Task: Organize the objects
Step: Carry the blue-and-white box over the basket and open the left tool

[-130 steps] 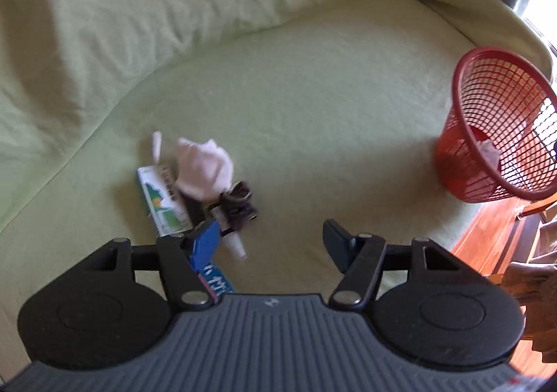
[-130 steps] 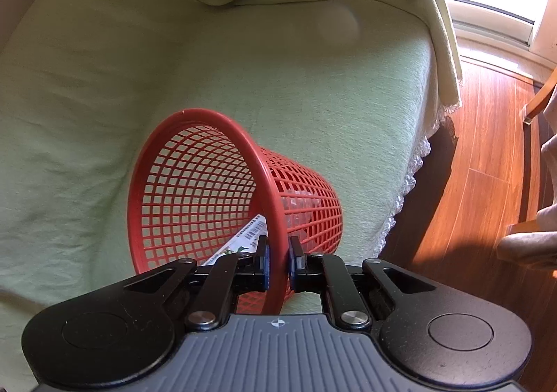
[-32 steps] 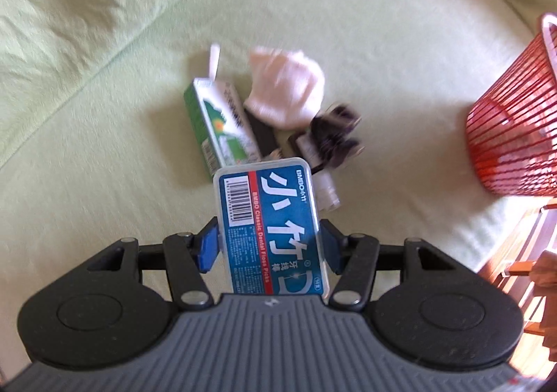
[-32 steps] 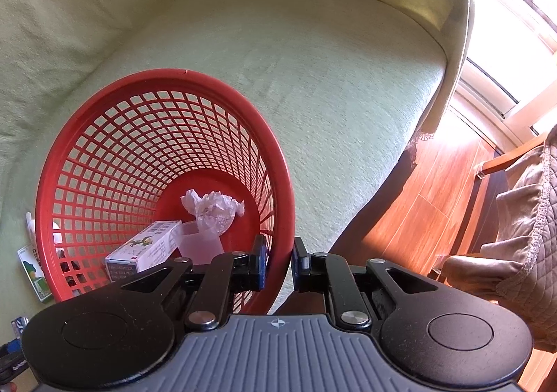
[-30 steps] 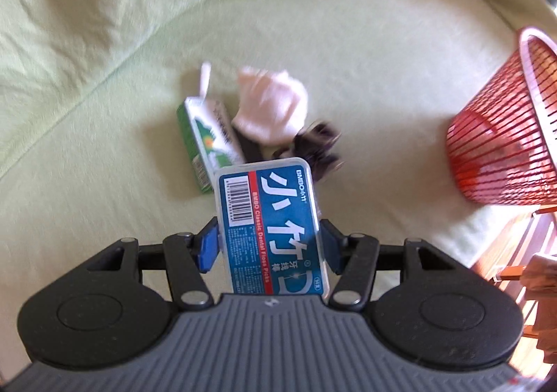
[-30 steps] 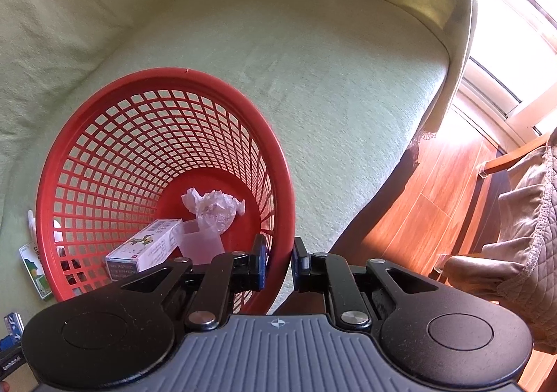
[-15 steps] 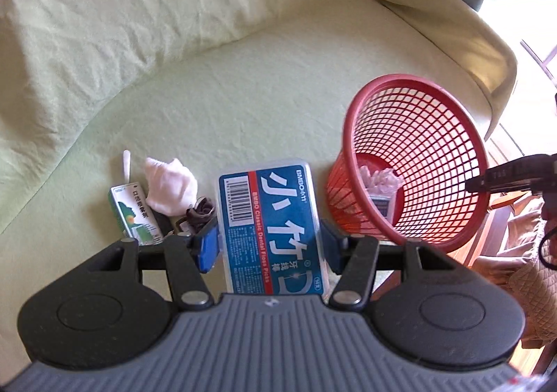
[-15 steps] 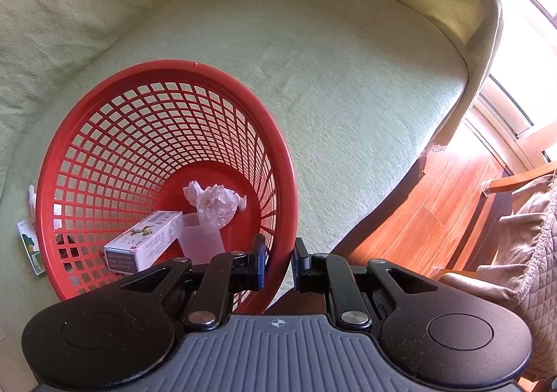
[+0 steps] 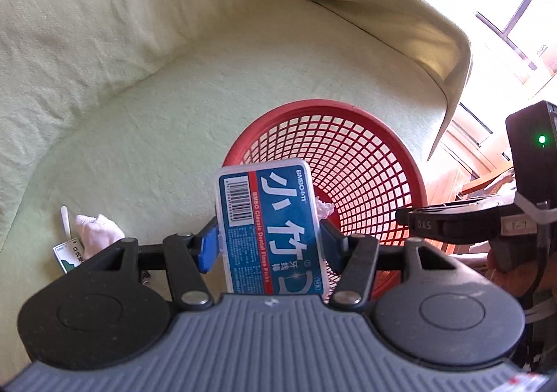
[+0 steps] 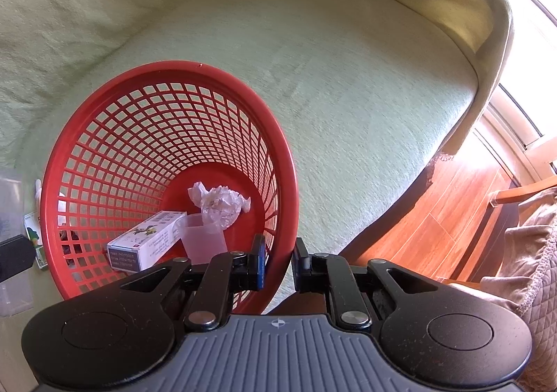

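Observation:
My left gripper is shut on a blue dental floss pick box, held upright over the near rim of the red mesh basket. My right gripper is shut on the basket's rim, tilting the basket towards me. Inside lie a white carton, a clear plastic cup and a crumpled wrapper. On the green sofa cover at the left remain a white cloth, a green-and-white carton and a white stick.
The sofa's armrest rises behind the basket. Wooden floor and a quilted chair lie to the right of the sofa's edge. The right-hand device reaches in at the right of the left wrist view.
My left gripper has carried the floss box up and to the right, from over the pile of items to above the basket. The right gripper kept its hold on the rim and stayed put.

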Available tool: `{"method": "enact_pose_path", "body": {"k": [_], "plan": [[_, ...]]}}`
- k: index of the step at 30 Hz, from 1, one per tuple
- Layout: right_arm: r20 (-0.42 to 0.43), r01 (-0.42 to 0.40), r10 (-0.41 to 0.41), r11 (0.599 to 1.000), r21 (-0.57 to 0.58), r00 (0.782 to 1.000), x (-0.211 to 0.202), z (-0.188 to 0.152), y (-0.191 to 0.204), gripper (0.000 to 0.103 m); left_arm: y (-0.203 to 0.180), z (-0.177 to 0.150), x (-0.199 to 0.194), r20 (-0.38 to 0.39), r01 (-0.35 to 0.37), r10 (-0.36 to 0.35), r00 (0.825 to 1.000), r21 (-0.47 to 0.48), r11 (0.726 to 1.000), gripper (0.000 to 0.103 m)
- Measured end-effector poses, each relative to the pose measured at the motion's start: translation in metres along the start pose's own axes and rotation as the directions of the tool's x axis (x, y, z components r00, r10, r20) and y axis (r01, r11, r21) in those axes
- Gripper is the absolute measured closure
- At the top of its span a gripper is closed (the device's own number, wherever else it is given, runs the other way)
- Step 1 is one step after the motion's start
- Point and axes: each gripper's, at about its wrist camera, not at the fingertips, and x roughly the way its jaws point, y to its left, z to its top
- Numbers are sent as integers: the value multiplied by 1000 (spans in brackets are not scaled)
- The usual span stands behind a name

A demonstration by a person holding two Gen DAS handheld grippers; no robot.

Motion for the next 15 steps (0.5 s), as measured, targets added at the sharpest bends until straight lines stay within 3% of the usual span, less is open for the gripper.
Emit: {"method": "enact_pose_path", "body": {"k": [12, 15], "plan": [[5, -22, 22, 1000, 8, 1000, 0, 1, -4, 91, -19, 10, 47, -40, 41, -38, 998, 70, 997, 48], [4, -27, 27, 1000, 5, 1000, 0, 0, -5, 91, -16, 11, 47, -29, 37, -35, 999, 47, 998, 38]]}}
